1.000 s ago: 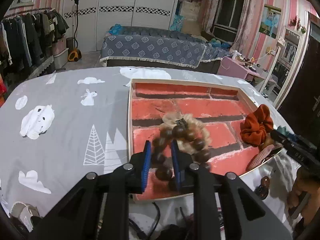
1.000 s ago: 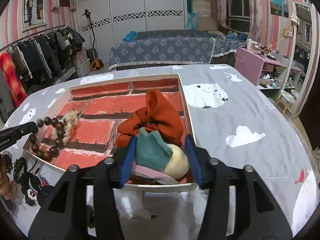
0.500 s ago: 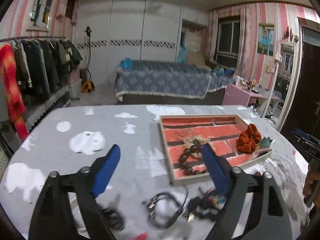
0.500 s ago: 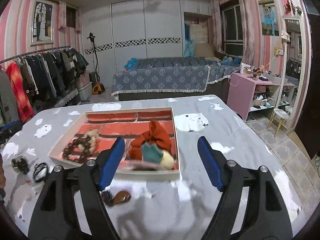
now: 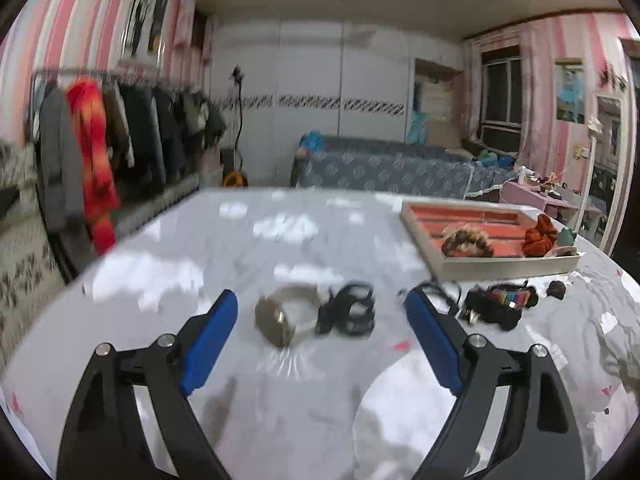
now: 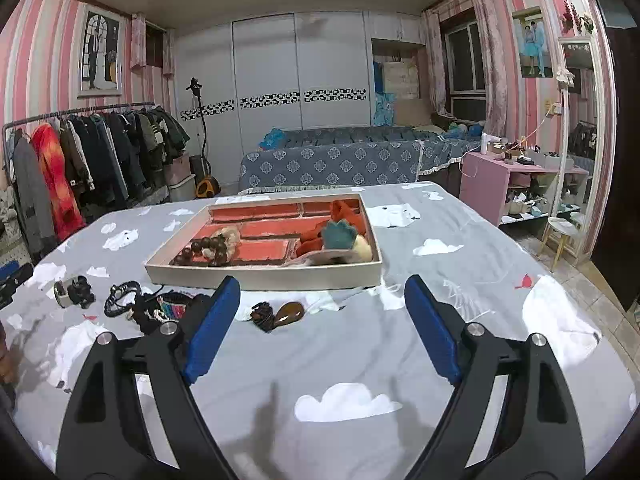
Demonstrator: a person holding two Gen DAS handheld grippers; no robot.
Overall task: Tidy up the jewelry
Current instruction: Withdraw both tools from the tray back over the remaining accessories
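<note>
Jewelry, approx half sorted by my read: the shallow cream-walled tray w/ red brick-pattern liner (image 6: 262, 276) sits mid-table on the grey cloud-print tablecloth (image 6: 440, 300) and already holds 1 dark brown wooden bead bracelet (image 6: 204, 250) lying against 1 pale beige fluffy scrunchie (image 6: 229, 236), plus, at the tray's right end, 1 rust-orange fabric scrunchie (image 6: 340, 212), 1 teal felt leaf-shaped piece (image 6: 338, 234) and 1 cream puffy item (image 6: 362, 248) touching it; a flat pinkish thing under those is too unclear to call. Left on the cloth, all just in front of the tray: 1 grey-tan watch w/ pale strap (image 5: 286, 314), 1 black claw hair clip (image 5: 348, 314) right beside it, 1 black cord loop bracelet (image 6: 122, 298), 1 black bundle w/ multicolour woven band (image 6: 166, 310) (may be 2+ pcs tangled, can't tell), 1 brown teardrop pendant on a dark beaded cord (image 6: 280, 314). So approx 5 in, approx 5 out. Left gripper (image 5: 326, 340) has blue pads spread wide, nothing between them, hanging over the watch and clip. Right gripper (image 6: 322, 330) likewise gaping, holding nothing, the pendant just ahead inside its span. Likely next picks: watch or clip for L, pendant for R.
</note>
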